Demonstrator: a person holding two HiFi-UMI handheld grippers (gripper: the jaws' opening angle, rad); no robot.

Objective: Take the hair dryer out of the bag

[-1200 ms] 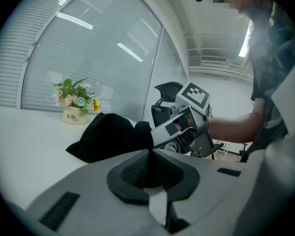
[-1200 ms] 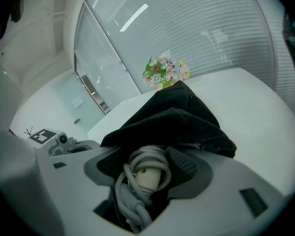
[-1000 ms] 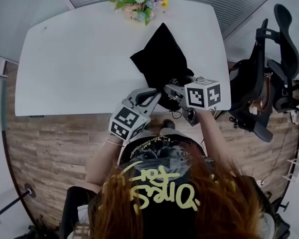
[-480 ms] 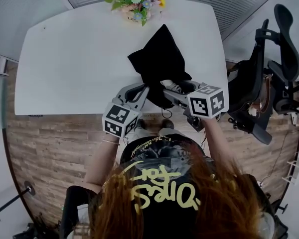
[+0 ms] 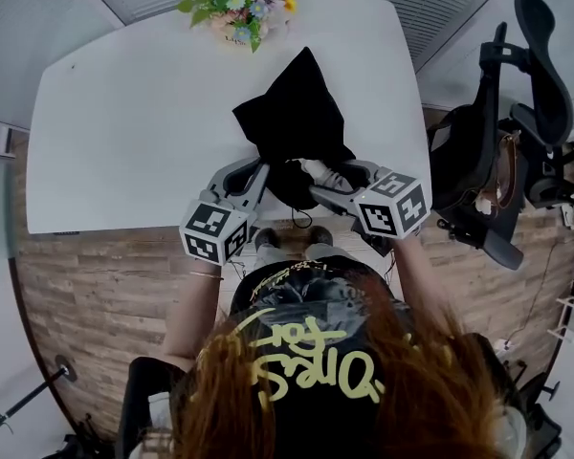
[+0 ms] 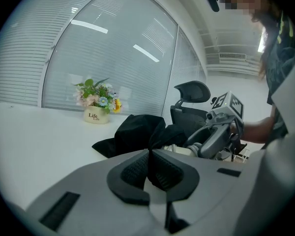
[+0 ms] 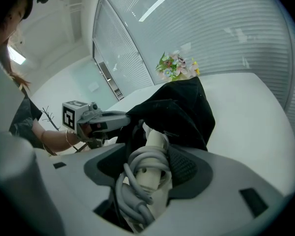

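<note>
One bag, one hair dryer, one flower pot, one chair, two tools: left tool, right tool

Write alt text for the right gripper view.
The right gripper clamps a white hair dryer wrapped in grey cord, partly out of a black fabric bag on a white table. The left gripper holds the bag's edge.

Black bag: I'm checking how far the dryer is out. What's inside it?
The cream handle of the hair dryer, wrapped in grey cord, sticks out of the black bag, clamped by the right gripper. The rest is hidden under fabric.
</note>
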